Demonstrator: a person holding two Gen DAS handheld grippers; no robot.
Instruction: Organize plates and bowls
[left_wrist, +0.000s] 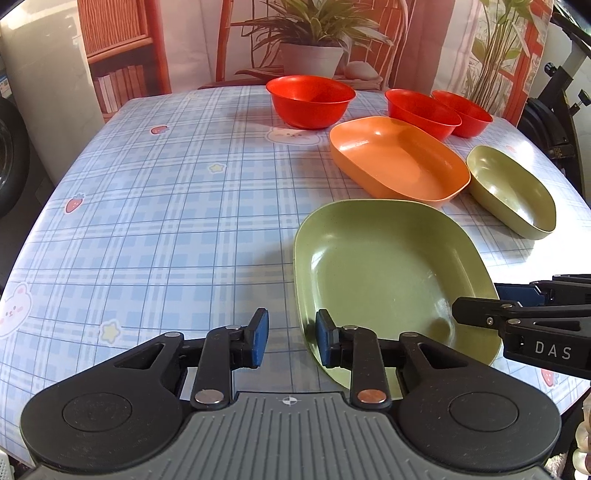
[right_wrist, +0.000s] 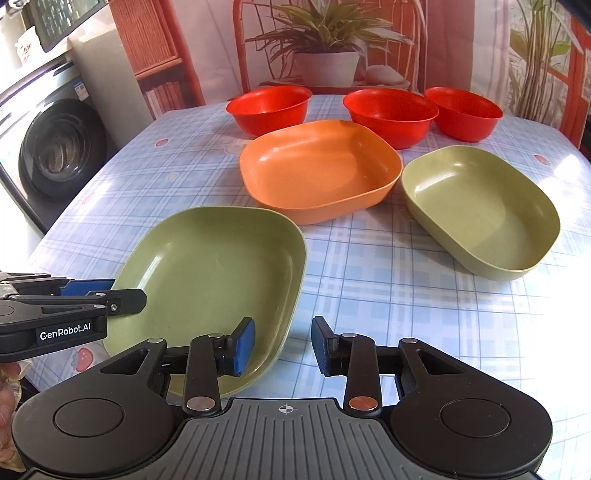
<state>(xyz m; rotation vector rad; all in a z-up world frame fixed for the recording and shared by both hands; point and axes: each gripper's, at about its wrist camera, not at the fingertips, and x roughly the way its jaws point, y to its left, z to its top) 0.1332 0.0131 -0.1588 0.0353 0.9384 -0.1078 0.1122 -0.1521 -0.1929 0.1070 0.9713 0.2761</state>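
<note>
Starting the sort, we judge: nothing is stacked yet, all dishes sit apart on the plaid table (right_wrist: 369, 295). Largest first: the near green plate (right_wrist: 207, 269) fills lower left of the right wrist view and lower right of the left wrist view; the orange plate (right_wrist: 317, 166) is mid-frame behind it; the deeper green dish (right_wrist: 480, 210) sits at right, just beside the orange one. Three red bowls (right_wrist: 391, 110) line the upper edge, the two rightmost looking as if they touch, the left one (right_wrist: 269, 107) apart. Our left gripper (left_wrist: 291, 338) straddles the near plate's left rim, jaws spread, holding nothing. Our right gripper (right_wrist: 282, 345) straddles its right rim, jaws likewise spread and empty. Whether any pad touches the rim we cannot tell. Next move likely calls for closing on that rim, lifting level, then nesting it with the other plates.
</note>
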